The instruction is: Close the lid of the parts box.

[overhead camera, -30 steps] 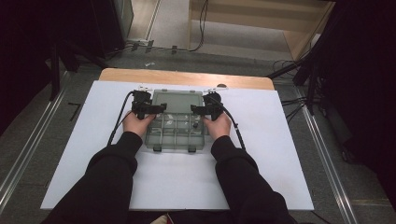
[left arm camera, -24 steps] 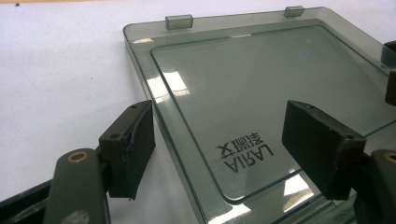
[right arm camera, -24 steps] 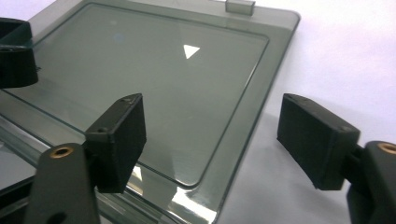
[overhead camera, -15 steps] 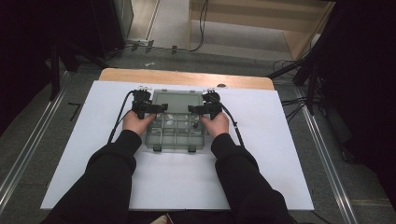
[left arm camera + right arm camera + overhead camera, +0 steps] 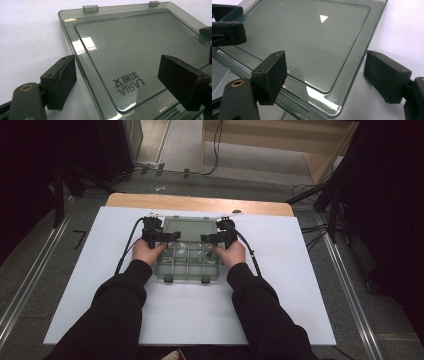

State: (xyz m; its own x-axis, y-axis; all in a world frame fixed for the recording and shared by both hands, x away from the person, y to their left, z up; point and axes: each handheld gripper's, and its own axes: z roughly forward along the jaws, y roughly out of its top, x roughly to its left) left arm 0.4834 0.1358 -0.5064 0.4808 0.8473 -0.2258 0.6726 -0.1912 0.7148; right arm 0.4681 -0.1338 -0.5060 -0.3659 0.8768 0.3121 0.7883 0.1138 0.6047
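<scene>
From the high view, a clear compartment box [image 5: 189,261] sits on the white tabletop [image 5: 300,285] with its lid [image 5: 190,229] swung open and lying flat on the far side. The left gripper [image 5: 161,238] and right gripper [image 5: 214,239] rest at the two near corners of that lid, probably because both have just let it down. The compartments look small and glossy, so any contents are hard to make out.

In the left gripper view, the fingers [image 5: 60,81] stand released, having just been opening, astride the lid's edge [image 5: 82,62] without pressing it. Printed lettering [image 5: 128,83] reads upside down, and the box body is cut off below.

In the right gripper view, the fingers [image 5: 270,76] are likewise spread and have just been opening, one over the lid's rounded corner [image 5: 337,105], the other beside it over the tabletop. The other gripper's black finger [image 5: 229,31] shows at the upper left.
</scene>
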